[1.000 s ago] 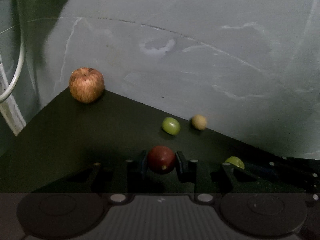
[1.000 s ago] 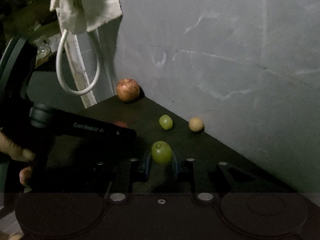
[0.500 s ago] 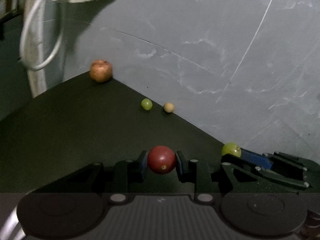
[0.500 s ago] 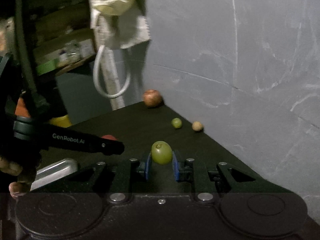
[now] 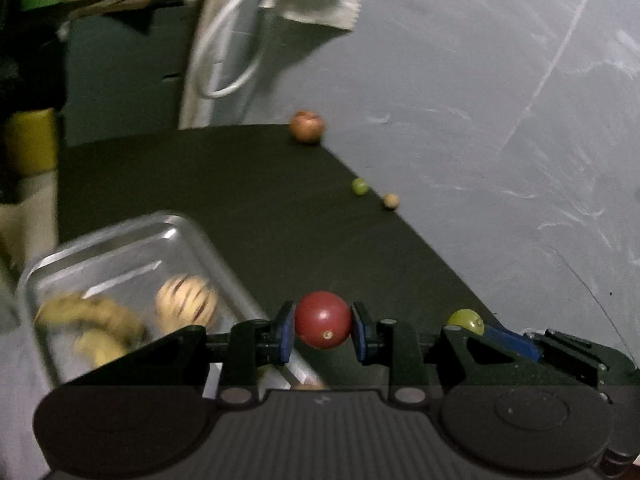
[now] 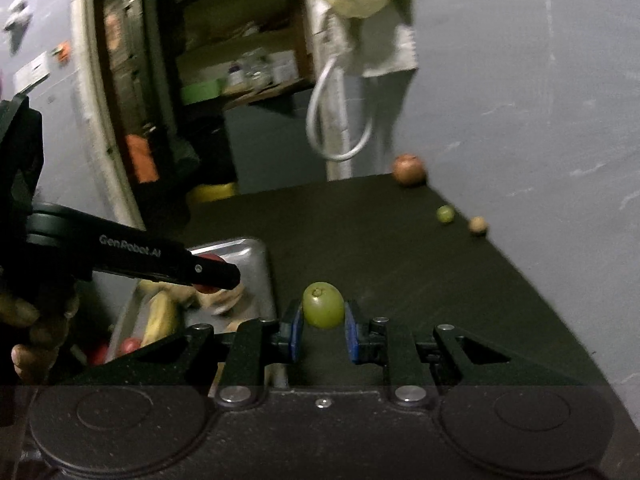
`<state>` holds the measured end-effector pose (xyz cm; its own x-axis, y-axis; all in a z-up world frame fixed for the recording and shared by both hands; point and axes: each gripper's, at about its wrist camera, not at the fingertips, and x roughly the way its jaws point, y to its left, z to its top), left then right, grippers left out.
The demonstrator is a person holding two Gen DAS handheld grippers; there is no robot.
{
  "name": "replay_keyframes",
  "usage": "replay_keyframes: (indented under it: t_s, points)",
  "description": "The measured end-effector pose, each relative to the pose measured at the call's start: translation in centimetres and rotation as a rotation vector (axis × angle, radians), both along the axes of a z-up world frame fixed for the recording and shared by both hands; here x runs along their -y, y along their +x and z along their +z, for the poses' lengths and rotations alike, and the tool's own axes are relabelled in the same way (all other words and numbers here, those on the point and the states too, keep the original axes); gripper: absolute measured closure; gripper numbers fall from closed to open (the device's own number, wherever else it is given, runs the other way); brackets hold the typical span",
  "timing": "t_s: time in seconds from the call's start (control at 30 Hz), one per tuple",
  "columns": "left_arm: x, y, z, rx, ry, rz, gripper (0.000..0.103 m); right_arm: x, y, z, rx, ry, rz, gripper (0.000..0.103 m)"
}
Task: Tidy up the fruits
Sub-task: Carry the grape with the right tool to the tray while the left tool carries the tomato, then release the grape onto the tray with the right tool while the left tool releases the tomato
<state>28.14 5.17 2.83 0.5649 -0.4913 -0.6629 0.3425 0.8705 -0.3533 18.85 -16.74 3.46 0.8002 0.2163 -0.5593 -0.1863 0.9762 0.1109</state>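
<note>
Left wrist: metal tray point(image 5: 224, 256) now in view, L tongs point(image 5: 323, 326) clamp red fruit point(image 5: 323, 319), R tongs point(image 6: 323, 326) clamp green grape point(image 6: 323, 305).

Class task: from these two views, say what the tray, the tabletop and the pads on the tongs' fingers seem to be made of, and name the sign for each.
Tray: probably metal, bare and shiny; its silver rim shows bright glints.
Tabletop: material unclear; dark, matte, no reflections.
Pads: likely rubber or soft plastic; dull blue facings on black fingers, pressed against the green grape.
</note>
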Motion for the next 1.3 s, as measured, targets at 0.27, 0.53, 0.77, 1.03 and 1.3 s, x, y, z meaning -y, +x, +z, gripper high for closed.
replay_keyframes:
  t_s: [0.27,0.53,0.77,1.03,1.3]
  points:
    - [-5.0,-4.7,-1.2,-0.038,-0.014,0.092,0.071,-4.0,-1.8,-1.3,-0.05,-0.012,0.107,0.08]
    - [-8.8,-7.1,-3.7,-0.126,0.008,0.129,0.071,-7.1,-3.1,-3.2,-0.143,-0.022,0.138,0.08]
    - [-9.5,-7.3,-5.2,-0.179,0.041,0.113,0.071,-7.9,-2.6,-5.0,-0.205,-0.036,0.117,0.08]
    - [-8.6,-6.7,-6.4,-0.211,0.094,0.098,0.071,-8.4,-1.5,-5.9,-0.238,-0.057,0.102,0.08]
    - [-8.1,-6.0,-6.9,-0.222,0.118,0.093,0.071,-8.8,-0.5,-6.4,-0.253,-0.079,0.09,0.079]
